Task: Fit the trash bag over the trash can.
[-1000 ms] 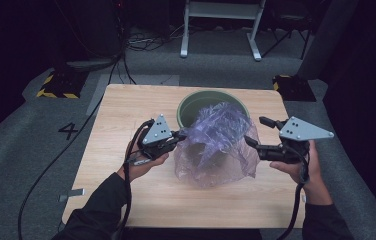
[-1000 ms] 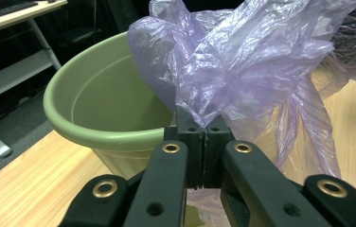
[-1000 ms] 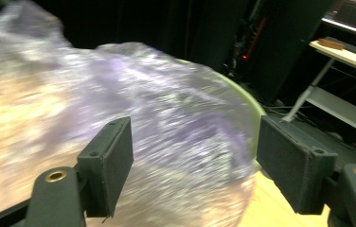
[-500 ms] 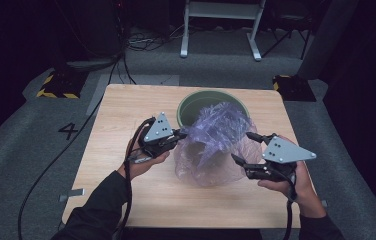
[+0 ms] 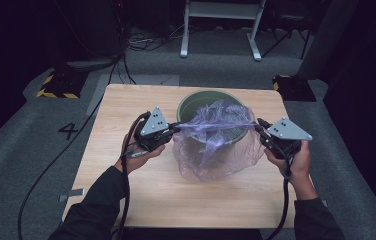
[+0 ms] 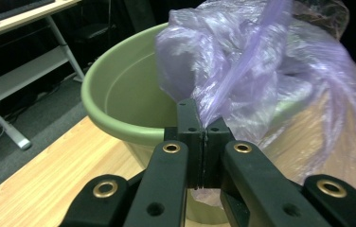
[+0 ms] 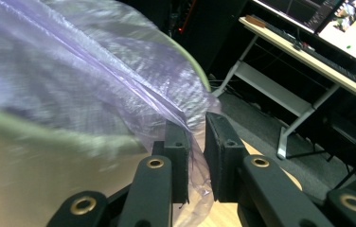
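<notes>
Left gripper (image 6: 203,130) fingers (image 6: 188,124) pressed together, pinching the purple plastic bag (image 6: 261,71) edge at the green bucket (image 6: 119,109) rim. Right gripper (image 7: 196,142) fingers (image 7: 221,142) narrow but with a gap, bag film lying between them; whether they grip it, cannot tell. In the high view, left gripper (image 5: 175,129) and right gripper (image 5: 260,125) sit on opposite sides of bucket (image 5: 190,102), bag (image 5: 216,135) stretched taut between them, draped in and over bucket front. Bucket stands on wooden counter (image 5: 126,110), far half. Hands (image 5: 135,155) hold each gripper.
</notes>
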Demonstrator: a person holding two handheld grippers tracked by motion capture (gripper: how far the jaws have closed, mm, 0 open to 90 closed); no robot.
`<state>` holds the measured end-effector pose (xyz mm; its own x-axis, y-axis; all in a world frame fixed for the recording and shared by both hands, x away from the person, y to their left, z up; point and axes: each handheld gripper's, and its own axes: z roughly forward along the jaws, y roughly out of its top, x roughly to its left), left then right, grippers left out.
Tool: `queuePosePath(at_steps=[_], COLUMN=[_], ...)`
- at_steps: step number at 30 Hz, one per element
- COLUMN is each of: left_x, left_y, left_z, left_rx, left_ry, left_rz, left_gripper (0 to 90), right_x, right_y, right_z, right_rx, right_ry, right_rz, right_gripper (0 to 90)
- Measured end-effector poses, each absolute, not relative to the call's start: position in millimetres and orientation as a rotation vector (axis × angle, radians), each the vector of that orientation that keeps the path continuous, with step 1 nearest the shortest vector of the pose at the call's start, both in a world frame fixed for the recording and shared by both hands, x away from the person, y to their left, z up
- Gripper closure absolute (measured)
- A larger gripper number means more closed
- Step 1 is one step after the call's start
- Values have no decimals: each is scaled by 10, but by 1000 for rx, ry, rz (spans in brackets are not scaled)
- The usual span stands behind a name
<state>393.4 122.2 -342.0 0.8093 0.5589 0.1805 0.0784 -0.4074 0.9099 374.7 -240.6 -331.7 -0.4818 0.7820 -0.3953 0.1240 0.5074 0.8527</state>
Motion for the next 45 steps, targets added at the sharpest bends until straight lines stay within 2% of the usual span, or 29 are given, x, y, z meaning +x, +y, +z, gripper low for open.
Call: queuePosePath(at_steps=[10, 16, 23, 34, 45], left_x=[4203, 4414, 4639, 4917, 5076], left_y=[1244, 1288, 1294, 1207, 1111], left_z=[-3389, -3383, -3484, -3558, -3746], left_rx=[1908, 1881, 1880, 1876, 1891], left_ry=[536, 588, 628, 691, 728], left_rz=[632, 655, 641, 624, 566], left_gripper=[891, 876, 893, 897, 899], right_x=[4156, 4411, 4680, 4933, 5075], right_y=[-2230, -2272, -2432, -2458, -2486], right_z=[-3271, -3227, -3326, -3457, -3718], right_rx=[737, 823, 962, 1040, 1110], right_ry=[1868, 1861, 1887, 1931, 1996], right_rz=[946, 970, 1029, 1043, 1127], right_gripper=[785, 760, 797, 880, 900])
